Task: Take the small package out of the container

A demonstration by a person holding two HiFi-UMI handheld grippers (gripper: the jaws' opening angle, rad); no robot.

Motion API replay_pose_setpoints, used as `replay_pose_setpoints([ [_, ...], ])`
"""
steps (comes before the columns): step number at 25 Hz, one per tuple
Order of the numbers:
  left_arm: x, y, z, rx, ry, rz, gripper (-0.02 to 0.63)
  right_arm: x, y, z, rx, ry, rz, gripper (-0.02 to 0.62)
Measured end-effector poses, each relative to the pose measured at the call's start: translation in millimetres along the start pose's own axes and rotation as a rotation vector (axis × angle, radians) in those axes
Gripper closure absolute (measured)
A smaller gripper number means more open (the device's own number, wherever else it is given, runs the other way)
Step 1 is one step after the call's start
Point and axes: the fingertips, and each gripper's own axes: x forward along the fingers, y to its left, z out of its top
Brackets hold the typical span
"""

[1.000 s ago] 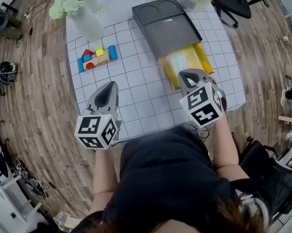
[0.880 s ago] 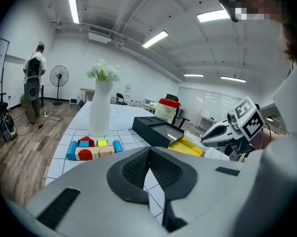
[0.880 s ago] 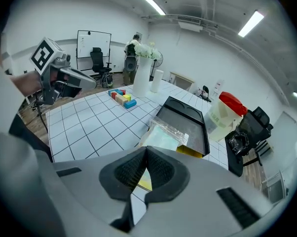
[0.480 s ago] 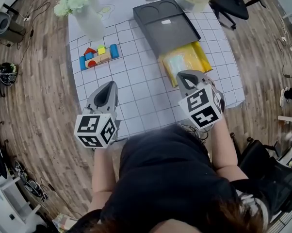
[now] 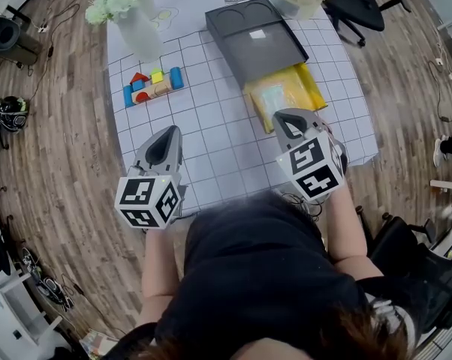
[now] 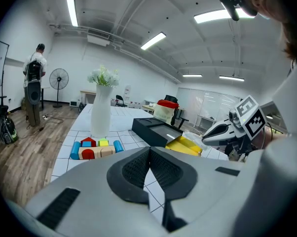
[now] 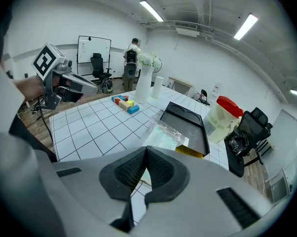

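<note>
1. Placement: the small package [image 5: 273, 98] lies in the yellow container [image 5: 310, 85], which juts out from under the black tray [image 5: 256, 40]. Its near edge reaches the right claw [image 7: 145, 151].
2. The right claw is clenched tight, seemingly on only the thin film of that edge. The left claw [image 6: 149, 151] is clenched on nothing, above the bench [image 5: 211, 126], well apart.
3. Slip risk: so slight a pinch on slick film may let go on the pull-out, dropping the package back in.
4. Drag risk: the bag may catch the container's rim and pull it along, since nothing steadies it.
</note>
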Motion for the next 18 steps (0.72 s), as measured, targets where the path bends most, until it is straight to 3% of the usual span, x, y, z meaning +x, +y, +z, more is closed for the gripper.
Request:
replay_pose_setpoints([
  [18,1.1,-7.8,-0.2,-0.004,-0.016,0.008,0.580,-3.4,1.8,2.3,0.012,-0.036,0.010,0.581],
])
